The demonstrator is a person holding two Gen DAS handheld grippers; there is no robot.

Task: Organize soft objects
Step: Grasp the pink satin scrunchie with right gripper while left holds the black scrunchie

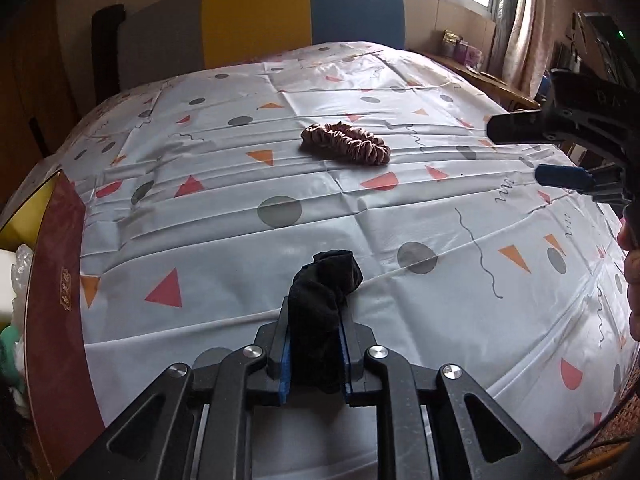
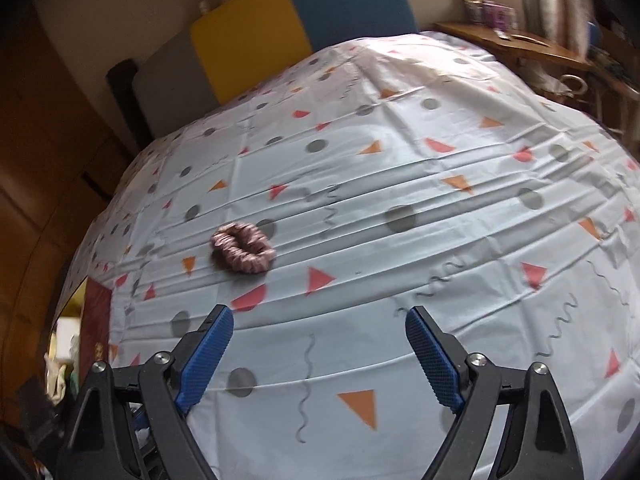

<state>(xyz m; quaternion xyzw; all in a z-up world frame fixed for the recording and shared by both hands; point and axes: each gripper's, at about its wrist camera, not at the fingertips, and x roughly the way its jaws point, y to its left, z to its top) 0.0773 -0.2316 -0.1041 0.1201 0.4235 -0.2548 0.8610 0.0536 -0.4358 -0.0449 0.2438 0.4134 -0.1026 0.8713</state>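
I have a black sock (image 1: 320,300) pinched between the blue pads of my left gripper (image 1: 316,344); the jaws are pressed in on it and the bunched toe end sticks out past the fingertips, hanging just over the tablecloth (image 1: 400,208) near the near edge of the table. I cannot tell whether the sock's tip brushes the cloth.

The pink scrunchie (image 1: 346,144) lies flat on the cloth toward the middle of the table, well apart from the sock and nearer the far edge. In the right wrist view the scrunchie (image 2: 243,249) sits ahead and to the left of my right gripper (image 2: 320,334).

My right gripper is spread wide with nothing between its pads, hovering over bare cloth near the near edge. From the left wrist view the same gripper (image 1: 520,152) comes in from the right side, jaws apart, with part of a hand (image 1: 632,272) behind it.

At the left edge of the table stands a dark red box (image 1: 56,280) with pale soft things inside. Behind the far edge is a chair (image 1: 300,12) with a yellow and blue back.
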